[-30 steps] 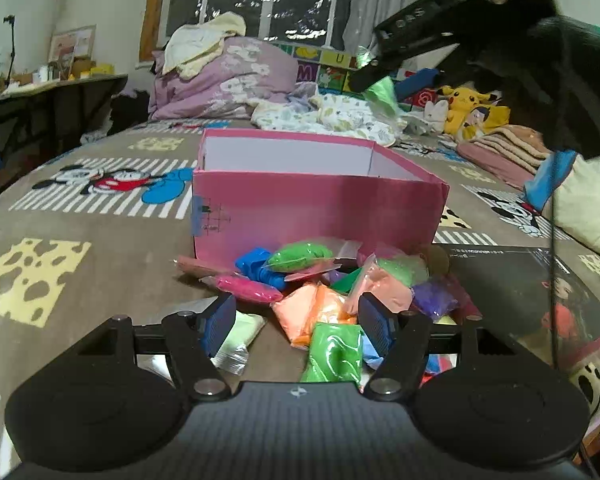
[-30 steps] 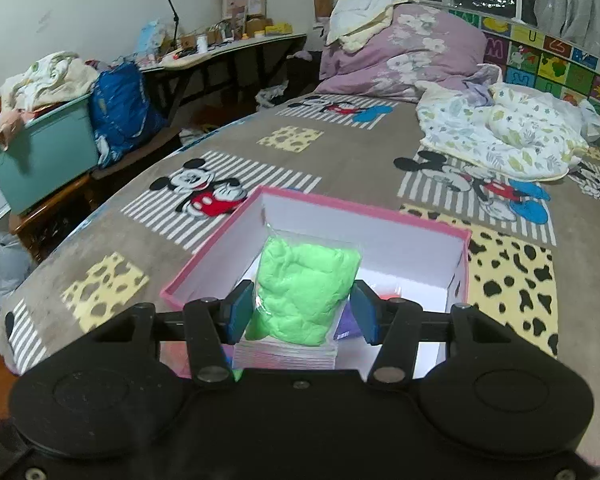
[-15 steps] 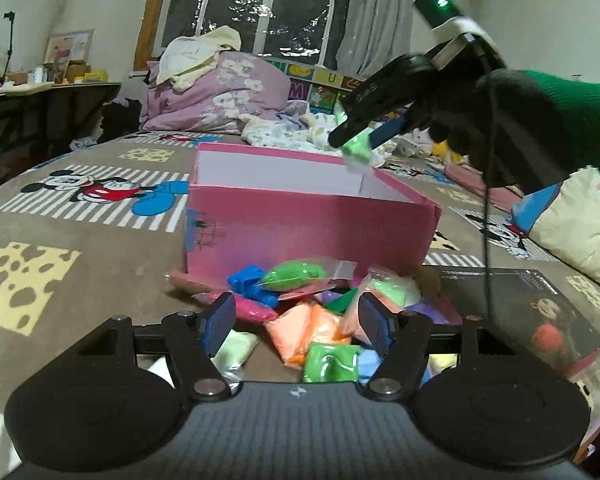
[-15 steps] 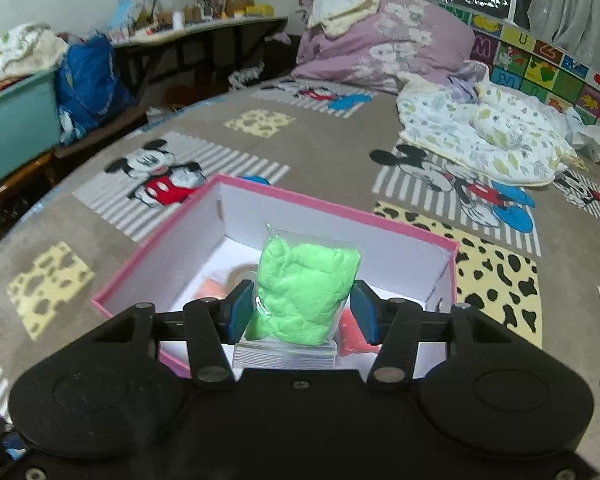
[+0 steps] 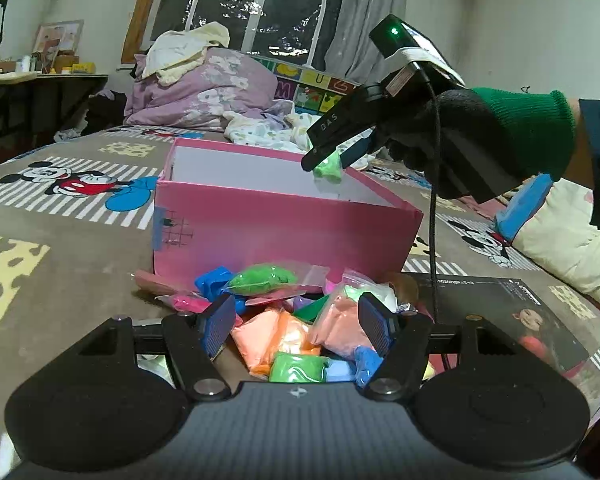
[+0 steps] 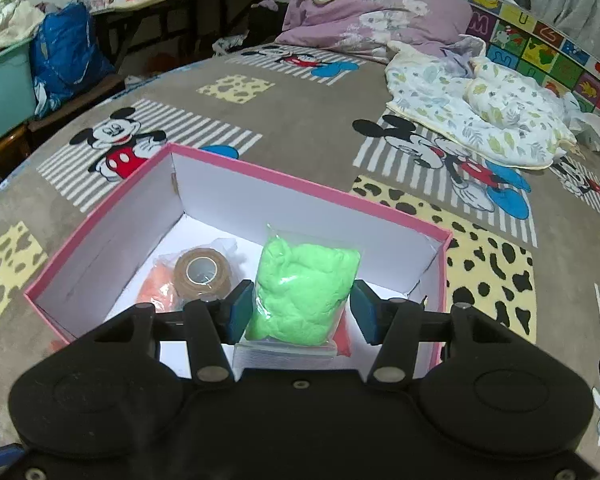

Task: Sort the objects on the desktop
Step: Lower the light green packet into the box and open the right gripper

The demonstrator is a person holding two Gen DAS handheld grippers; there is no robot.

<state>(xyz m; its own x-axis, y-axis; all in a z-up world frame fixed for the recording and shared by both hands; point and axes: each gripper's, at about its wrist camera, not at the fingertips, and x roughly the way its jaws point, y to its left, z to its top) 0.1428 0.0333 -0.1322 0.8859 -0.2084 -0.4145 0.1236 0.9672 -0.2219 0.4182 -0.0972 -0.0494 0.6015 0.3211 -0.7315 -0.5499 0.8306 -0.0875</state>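
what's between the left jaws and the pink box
In the left wrist view, a heap of coloured clay bags fills the stretch from the left gripper to the near wall of the pink box.

Each handheld gripper was matte black, with two rounded lobes flanking a flat centre plate and two angled finger arms pinned by silver screws. The left gripper (image 5: 299, 322) carried dark blue ribbed pads and a small white emblem on its textured grey plate. The right gripper (image 6: 302, 314) had teal-blue pads; seen from the left wrist camera, white letters "DAS" marked its side, a green light glowed on its top unit, and a black cable (image 5: 432, 216) hung down. The right hand (image 5: 452, 144) wore a black glove with a green knit cuff
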